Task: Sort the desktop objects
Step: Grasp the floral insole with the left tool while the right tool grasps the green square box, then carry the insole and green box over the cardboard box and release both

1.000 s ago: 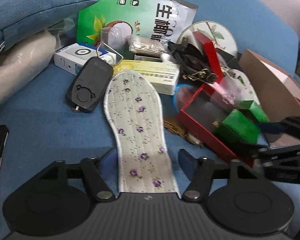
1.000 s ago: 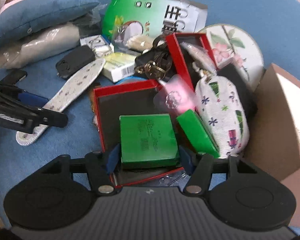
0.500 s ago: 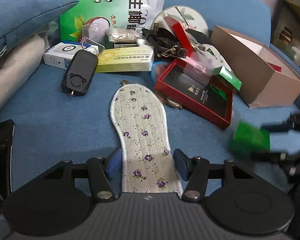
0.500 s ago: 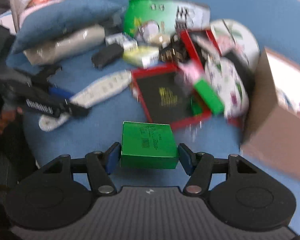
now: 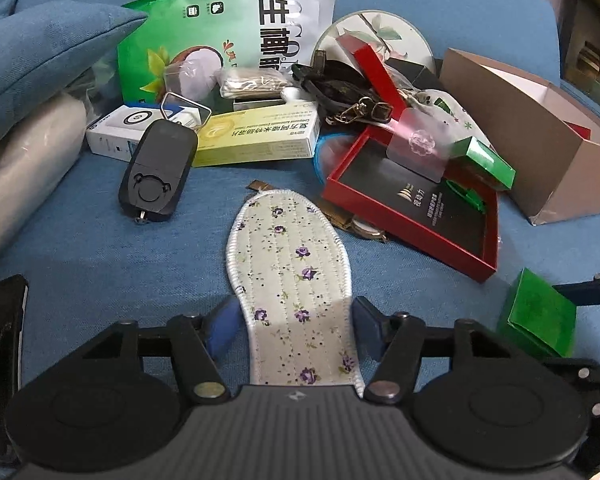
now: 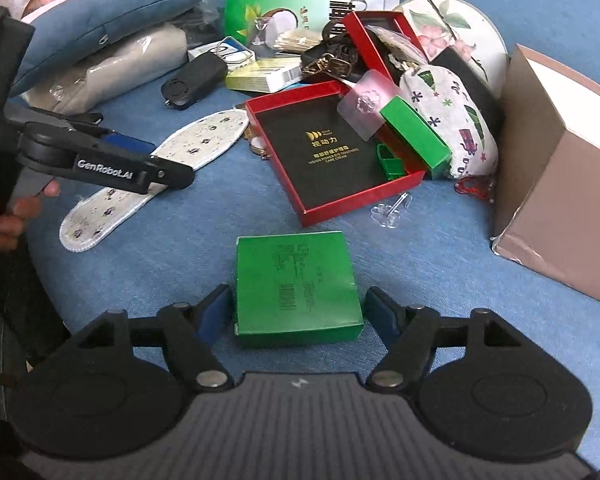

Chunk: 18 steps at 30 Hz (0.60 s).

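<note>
R gripper: green box out of red tray, now on blue cushion lower centre; jaws just widened, pads off box. L gripper: jaws widened, astride insole, no squeeze seen; heel hidden under gripper body.

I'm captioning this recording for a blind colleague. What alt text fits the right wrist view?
A flat green box lies on blue fabric between the right gripper's jaws, which have just been opening and stand clear of its sides. Beyond it sit an open red tray, a brown cardboard box and assorted clutter, while the left gripper straddles a floral insole.
</note>
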Motion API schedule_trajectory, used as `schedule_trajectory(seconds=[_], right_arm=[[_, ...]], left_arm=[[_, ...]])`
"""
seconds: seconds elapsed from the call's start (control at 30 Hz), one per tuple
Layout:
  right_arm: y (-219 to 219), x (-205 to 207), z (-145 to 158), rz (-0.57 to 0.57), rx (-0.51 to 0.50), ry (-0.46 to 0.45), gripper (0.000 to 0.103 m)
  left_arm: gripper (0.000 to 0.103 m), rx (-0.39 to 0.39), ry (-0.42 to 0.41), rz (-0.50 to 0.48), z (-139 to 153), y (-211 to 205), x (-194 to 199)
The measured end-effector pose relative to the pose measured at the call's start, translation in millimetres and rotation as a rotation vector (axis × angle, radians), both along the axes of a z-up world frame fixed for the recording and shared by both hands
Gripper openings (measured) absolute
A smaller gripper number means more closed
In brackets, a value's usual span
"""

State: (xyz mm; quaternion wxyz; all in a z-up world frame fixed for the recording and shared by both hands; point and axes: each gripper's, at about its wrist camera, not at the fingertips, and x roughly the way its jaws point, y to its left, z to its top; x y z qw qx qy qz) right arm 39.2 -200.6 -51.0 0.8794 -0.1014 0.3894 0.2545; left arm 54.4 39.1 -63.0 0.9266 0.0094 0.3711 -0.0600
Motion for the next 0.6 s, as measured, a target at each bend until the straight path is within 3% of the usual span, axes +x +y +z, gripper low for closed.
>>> schedule_trajectory(seconds=[0.17, 0.23, 0.3, 0.43, 0.6], right_arm=[[2, 2, -2, -0.011, 0.007, -0.005, 0.074], [2, 4, -3, -0.022, 0.016, -0.004, 0.072], [4, 5, -2, -0.022, 0.022, -0.002, 0.061], [3, 4, 2, -0.035, 0.027, -0.002, 0.06], [-5, -1, 14, -0.043, 0.072, -0.031, 0.06]], left_arm=[[0.064, 0.015, -0.007, -0.008, -1, -3, -1], [0.062, 0.0, 0.004, -0.001, 1, -1, 0], [0.06, -0.012, 0.013, 0.004, 5, -1, -1], [0.057, -0.084, 0.003, 0.003, 19, 3, -8], [0.057, -0.101, -0.043, -0.012, 41, -1, -14]])
